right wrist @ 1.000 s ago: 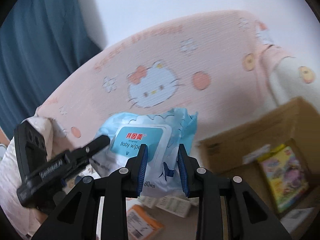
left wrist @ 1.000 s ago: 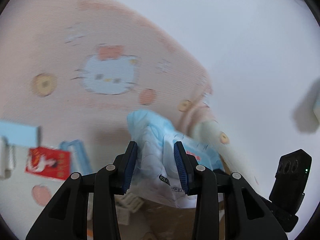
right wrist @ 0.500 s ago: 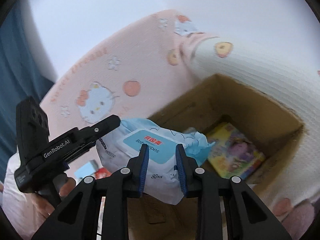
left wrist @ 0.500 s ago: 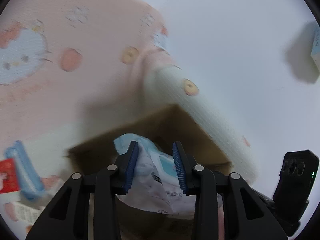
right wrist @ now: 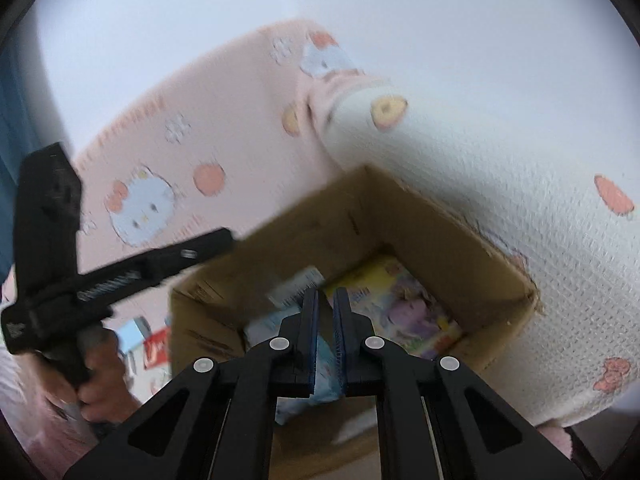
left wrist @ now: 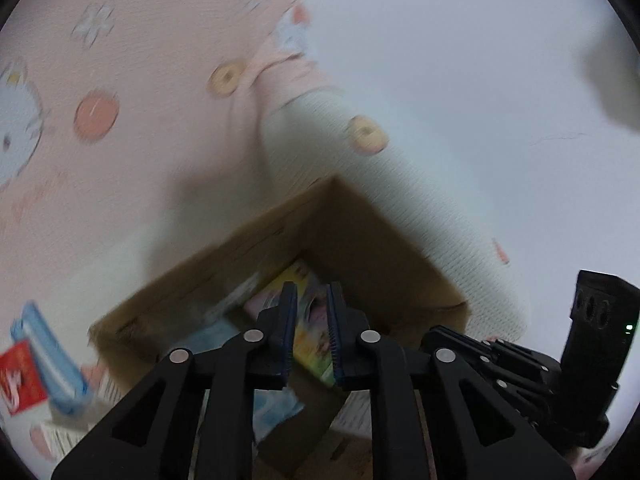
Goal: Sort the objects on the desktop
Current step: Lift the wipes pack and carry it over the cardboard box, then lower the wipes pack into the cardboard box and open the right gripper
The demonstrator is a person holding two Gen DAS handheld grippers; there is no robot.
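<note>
Both my grippers hang over the open cardboard box (left wrist: 372, 236), which sits on a pink cartoon-cat blanket (left wrist: 132, 80). My left gripper (left wrist: 311, 332) has its jaws parted with a narrow gap and nothing between the blue pads; through the gap I see only the colourful picture book (left wrist: 310, 344) lying on the box floor at the far right corner. My right gripper (right wrist: 326, 340) has its jaws drawn nearly together; pale blue packaging shows in the slit, but I cannot tell whether the pads pinch it or it simply lies beneath them. The baby wipes pack (right wrist: 280, 320), light blue and blurred, lies inside the box on the near left side, beside the picture book. In the right wrist view my left gripper reaches in from the left, held by a hand (right wrist: 100, 380). Left of the box, on the blanket, lie a red packet (left wrist: 18, 380) and a blue-edged item (left wrist: 52, 356).
</note>
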